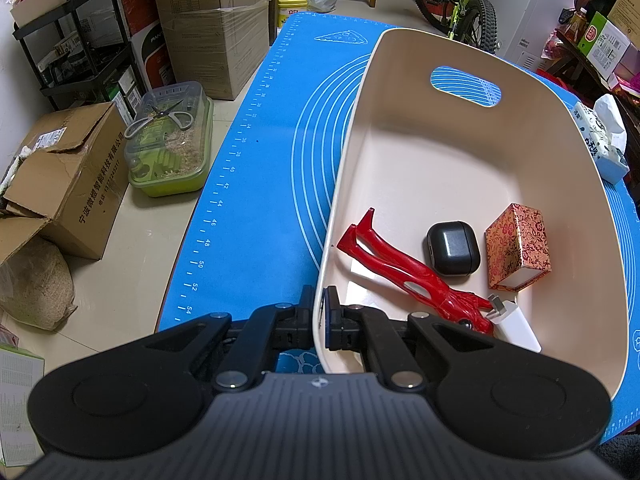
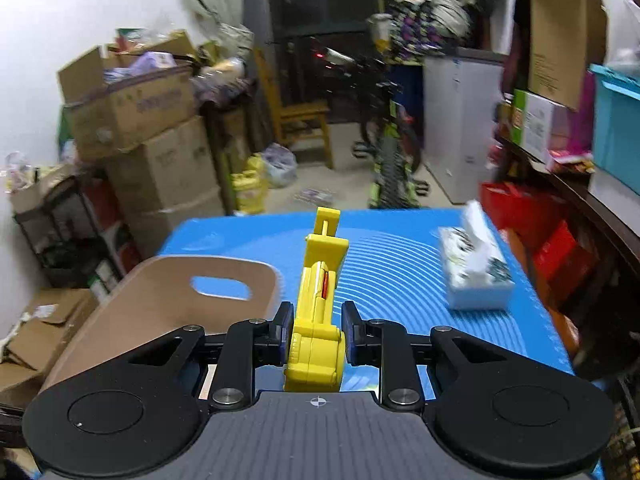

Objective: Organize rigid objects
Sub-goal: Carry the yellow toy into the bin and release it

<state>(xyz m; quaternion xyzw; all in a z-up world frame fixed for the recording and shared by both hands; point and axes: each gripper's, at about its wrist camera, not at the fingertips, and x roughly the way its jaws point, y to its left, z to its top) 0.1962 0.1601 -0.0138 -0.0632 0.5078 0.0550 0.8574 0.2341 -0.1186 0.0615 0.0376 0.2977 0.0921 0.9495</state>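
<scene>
A cream plastic basket (image 1: 440, 152) with a handle slot stands on the blue mat (image 1: 256, 184). In it lie a red figurine (image 1: 404, 272), a black earbud case (image 1: 453, 249), a red patterned box (image 1: 518, 246) and a white charger (image 1: 516, 326). My left gripper (image 1: 320, 312) is shut on the basket's near left rim, one finger inside, one outside. In the right wrist view my right gripper (image 2: 316, 328) is shut on a yellow toy (image 2: 320, 300) and holds it above the mat (image 2: 400, 264), right of the basket (image 2: 160, 300).
A tissue pack (image 2: 476, 268) sits on the mat's far right, also in the left wrist view (image 1: 604, 140). Left of the table on the floor are cardboard boxes (image 1: 68, 184) and a green lidded tub (image 1: 172, 148). A bicycle (image 1: 460, 0) stands beyond the table.
</scene>
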